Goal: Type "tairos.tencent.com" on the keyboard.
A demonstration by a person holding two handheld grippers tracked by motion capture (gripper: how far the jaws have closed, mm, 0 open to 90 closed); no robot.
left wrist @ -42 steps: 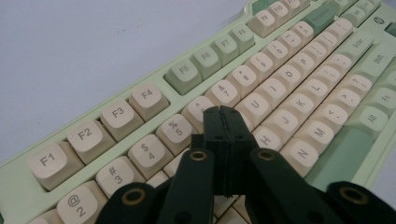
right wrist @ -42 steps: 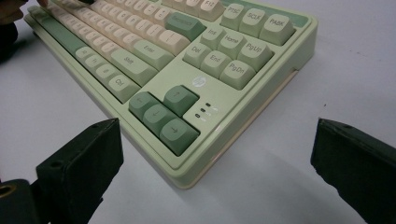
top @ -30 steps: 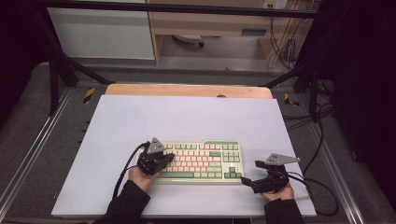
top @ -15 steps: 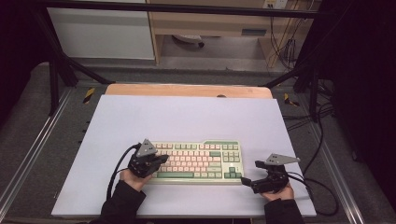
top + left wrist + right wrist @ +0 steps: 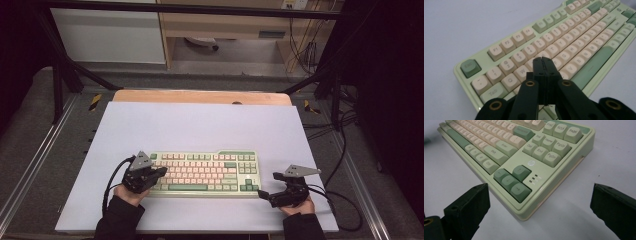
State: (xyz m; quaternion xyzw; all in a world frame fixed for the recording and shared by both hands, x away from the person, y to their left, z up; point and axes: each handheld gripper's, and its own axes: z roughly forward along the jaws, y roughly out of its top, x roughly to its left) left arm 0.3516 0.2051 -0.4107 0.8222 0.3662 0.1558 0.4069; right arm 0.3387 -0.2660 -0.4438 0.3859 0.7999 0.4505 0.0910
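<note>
A pale green keyboard (image 5: 205,172) with cream and green keys lies on the white table surface (image 5: 200,125), near the front. My left gripper (image 5: 161,171) hovers over the keyboard's left end, held in a hand. In the left gripper view its jaws (image 5: 543,62) are shut together with nothing between them, tips above the W and E keys of the keyboard (image 5: 579,42). My right gripper (image 5: 264,194) rests just off the keyboard's front right corner. It stands open, its jaws (image 5: 540,188) wide on either side of that corner of the keyboard (image 5: 534,157), by the arrow keys.
A wooden strip (image 5: 200,96) runs along the table's far edge. Black cables (image 5: 345,200) trail off the right side. Metal frame rails (image 5: 30,165) flank the table. A cabinet (image 5: 110,35) stands beyond it.
My left gripper has shifted left along the keyboard toward its left end, still shut. The right gripper and the keyboard have not moved.
</note>
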